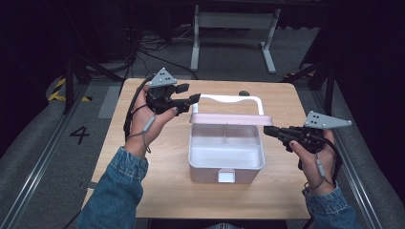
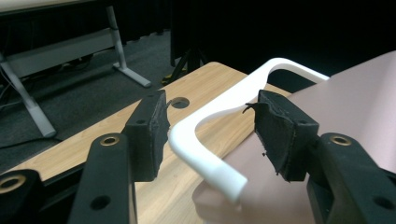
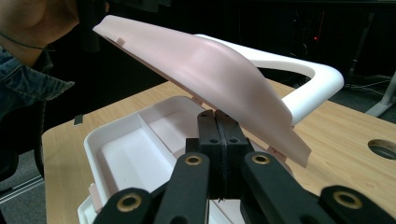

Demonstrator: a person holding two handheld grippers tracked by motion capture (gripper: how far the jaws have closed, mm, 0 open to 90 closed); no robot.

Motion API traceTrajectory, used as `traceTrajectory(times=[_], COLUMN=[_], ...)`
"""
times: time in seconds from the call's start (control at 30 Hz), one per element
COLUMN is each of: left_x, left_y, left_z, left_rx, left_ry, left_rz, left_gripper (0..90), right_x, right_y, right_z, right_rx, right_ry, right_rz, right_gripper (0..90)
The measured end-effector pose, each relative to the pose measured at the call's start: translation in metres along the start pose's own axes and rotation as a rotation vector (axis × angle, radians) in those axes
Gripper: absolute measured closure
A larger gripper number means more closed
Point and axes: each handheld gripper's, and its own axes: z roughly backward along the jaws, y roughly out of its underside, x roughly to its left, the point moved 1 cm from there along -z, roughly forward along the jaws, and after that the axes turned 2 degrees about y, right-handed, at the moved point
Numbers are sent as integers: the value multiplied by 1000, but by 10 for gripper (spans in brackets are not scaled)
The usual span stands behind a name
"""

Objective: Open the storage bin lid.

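- Right now, a pink box [image 1: 226, 155] is sitting in the middle of the wooden counter [image 1: 157, 181], its lid [image 1: 231, 119] swung up and its white handle [image 1: 234, 99] pointing toward the far edge.
- The left gripper [image 1: 184, 99] is hovering at the lid's left corner; its fingers [image 2: 148, 135] are standing partly open on either side of the handle's bend, pads not pressing on it.
- The right gripper [image 1: 268, 130] is reaching in at the lid's right edge, with its fingers [image 3: 208, 140] pressed flat together just under that edge; I cannot tell whether they are touching it.
- Inside the box, a thin divider [image 3: 152, 130] is splitting the tray into compartments.
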Motion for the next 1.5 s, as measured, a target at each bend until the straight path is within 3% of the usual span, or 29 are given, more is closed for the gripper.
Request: traceTrajectory(times=[0.1,0.3,0.53,0.6,0.8,1.0,1.2,1.5], left_x=[-1,-3,1,-3,-16,-20,-25,-29], left_y=[4,20,39,45,59,65,64,57], left_z=[13,29,44,45,40,26,12,-6], left_rx=[-1,68,53,71,87,65,64,19], left_ry=[2,-26,-43,-41,-33,-33,-28,-20], left_rz=[0,-21,2,-9,-58,-53,-76,-71], left_gripper=[435,391,323,300,265,261,261,261], right_x=[0,-2,-3,-4,-4,-3,-4,-4], right_y=[0,-1,-3,-3,-3,-3,-2,-1], right_z=[0,-1,-2,-2,-2,-1,-2,-3], right_rx=[-3,-5,-11,-10,-9,-10,-9,-2], right_ry=[0,1,7,10,14,13,12,6], right_rz=[-1,-1,-1,-1,-4,-2,-5,-12], right_gripper=[900,900,900,900,900,900,900,900])
